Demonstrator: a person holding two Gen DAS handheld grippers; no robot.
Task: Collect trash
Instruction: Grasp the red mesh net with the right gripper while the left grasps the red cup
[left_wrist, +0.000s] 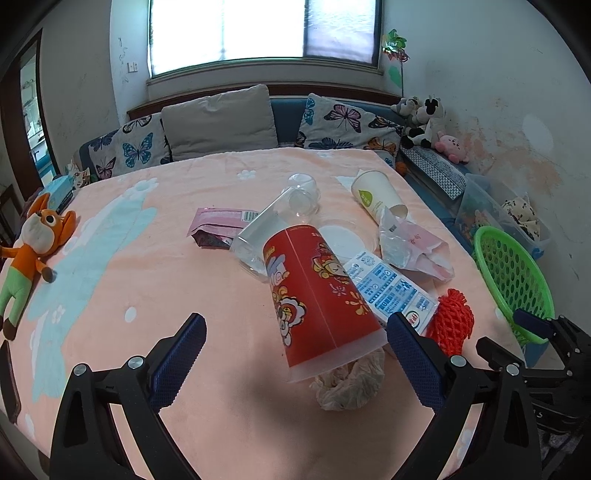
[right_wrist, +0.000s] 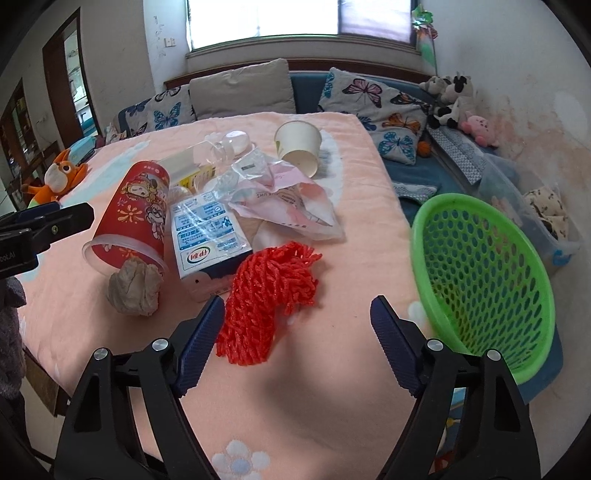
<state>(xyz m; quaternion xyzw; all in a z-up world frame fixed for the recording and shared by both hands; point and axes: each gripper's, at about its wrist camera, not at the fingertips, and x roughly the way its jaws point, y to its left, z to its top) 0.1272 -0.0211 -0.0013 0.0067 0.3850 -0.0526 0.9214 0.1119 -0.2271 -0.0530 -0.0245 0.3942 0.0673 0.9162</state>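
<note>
Trash lies on a peach blanket (left_wrist: 147, 280): a red printed cup (left_wrist: 317, 295) (right_wrist: 135, 214) on its side with a crumpled tissue (left_wrist: 349, 384) (right_wrist: 135, 284) at its mouth, a milk carton (left_wrist: 391, 291) (right_wrist: 207, 236), a red foam net (left_wrist: 450, 321) (right_wrist: 269, 295), a plastic bag (left_wrist: 413, 243) (right_wrist: 284, 199), a white paper cup (left_wrist: 376, 195) (right_wrist: 299, 146), clear plastic cups (left_wrist: 273, 225) and a pink wrapper (left_wrist: 218, 225). My left gripper (left_wrist: 295, 328) is open around the red cup's mouth end. My right gripper (right_wrist: 297, 314) is open over the red net.
A green perforated basket (right_wrist: 484, 273) (left_wrist: 513, 273) tilts at the blanket's right edge. An orange plush toy (left_wrist: 33, 251) (right_wrist: 61, 177) lies at the left. Butterfly pillows (left_wrist: 347, 122) and a sofa stand behind. A clear storage bin (left_wrist: 495, 206) sits by the right wall.
</note>
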